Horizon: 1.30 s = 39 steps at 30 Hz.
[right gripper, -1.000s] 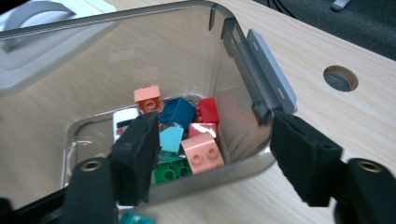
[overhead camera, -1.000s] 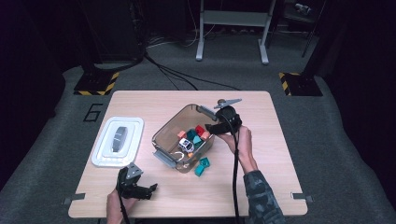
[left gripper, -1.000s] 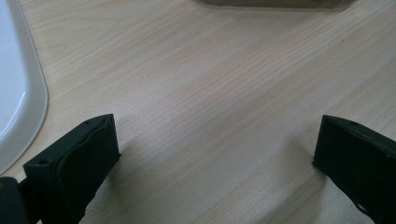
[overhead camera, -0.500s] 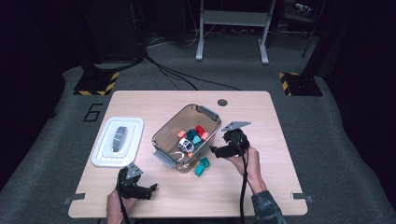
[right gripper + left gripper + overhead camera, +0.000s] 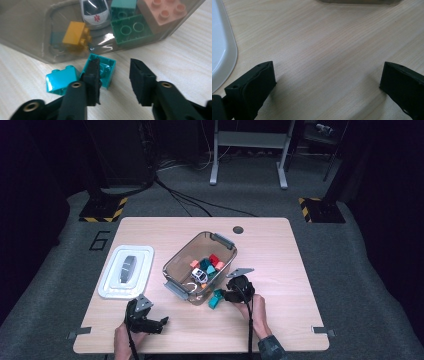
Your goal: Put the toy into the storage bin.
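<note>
The right gripper [image 5: 113, 82] is standing with jaws apart, pressing nothing; the turquoise hollow plastic brick [image 5: 102, 70] is lying on the wooden table [image 5: 180, 60] beside the clear tub [image 5: 27, 32], straddled by the left jaw, off-centre leftward; the left gripper [image 5: 325, 82], farther away, is gaping over bare wood.
</note>
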### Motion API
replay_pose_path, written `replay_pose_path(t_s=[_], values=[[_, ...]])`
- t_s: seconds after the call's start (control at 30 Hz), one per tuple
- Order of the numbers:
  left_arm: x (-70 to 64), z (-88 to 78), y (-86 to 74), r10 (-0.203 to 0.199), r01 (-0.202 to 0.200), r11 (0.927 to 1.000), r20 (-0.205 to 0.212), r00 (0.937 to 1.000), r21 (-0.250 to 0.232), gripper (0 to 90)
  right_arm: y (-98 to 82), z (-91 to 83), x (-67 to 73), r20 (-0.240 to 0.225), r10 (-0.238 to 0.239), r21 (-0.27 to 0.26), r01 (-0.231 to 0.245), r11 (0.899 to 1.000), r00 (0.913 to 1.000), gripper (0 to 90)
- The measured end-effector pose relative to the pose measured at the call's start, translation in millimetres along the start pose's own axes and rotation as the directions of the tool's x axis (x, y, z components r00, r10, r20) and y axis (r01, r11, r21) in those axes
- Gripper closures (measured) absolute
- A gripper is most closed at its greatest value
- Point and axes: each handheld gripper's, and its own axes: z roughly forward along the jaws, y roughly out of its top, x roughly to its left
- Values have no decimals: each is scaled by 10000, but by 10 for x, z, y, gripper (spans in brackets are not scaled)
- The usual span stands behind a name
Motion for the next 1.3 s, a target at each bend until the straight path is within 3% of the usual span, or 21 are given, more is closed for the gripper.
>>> replay_pose_path(t_s=[0.17, 0.23, 0.4, 0.53, 0.67, 0.7, 0.87, 1.1, 1.2, 1.3], values=[[0, 0, 0, -2, 2, 10000, 0, 10000, 1, 0, -6, 81, -2, 112, 308, 206, -310, 9993, 9995, 710], [0, 0, 0, -2, 2, 10000, -2, 10000, -2, 0, -18, 88, -16, 159, 288, 274, -292, 9992, 9995, 800], [0, 0, 0, -6, 6, 10000, -1, 10000, -1, 0, -49, 45, -64, 430, 193, 386, -210, 9990, 9989, 848], [0, 0, 0, -3, 3, 10000, -1, 10000, 2, 0, -82, -11, -126, 649, 259, 435, -287, 9986, 9976, 811], [0, 0, 0, -6, 6, 10000, -3, 10000, -1, 0, -99, -89, -165, 558, 321, 130, -329, 9994, 9979, 678], [0, 0, 0, -8, 8, 10000, -4, 10000, -2, 0, -98, -108, -165, 306, 197, 4, -197, 9998, 9993, 626], [0, 0, 0, -7, 7, 10000, -2, 10000, 0, 0, -71, -80, -97, 49, 4, 332, -6, 9994, 10000, 414], [0, 0, 0, -9, 9, 10000, -3, 10000, -3, 0, -85, 48, -62, 166, -242, 784, 228, 9967, 9996, 497], [0, 0, 0, -8, 8, 10000, -4, 10000, -2, 0, -90, 63, -57, 157, -270, 813, 256, 9964, 9995, 572], [0, 0, 0, -9, 9, 10000, -3, 10000, -2, 0, -110, 73, -64, 175, -207, 716, 194, 9972, 9996, 583]])
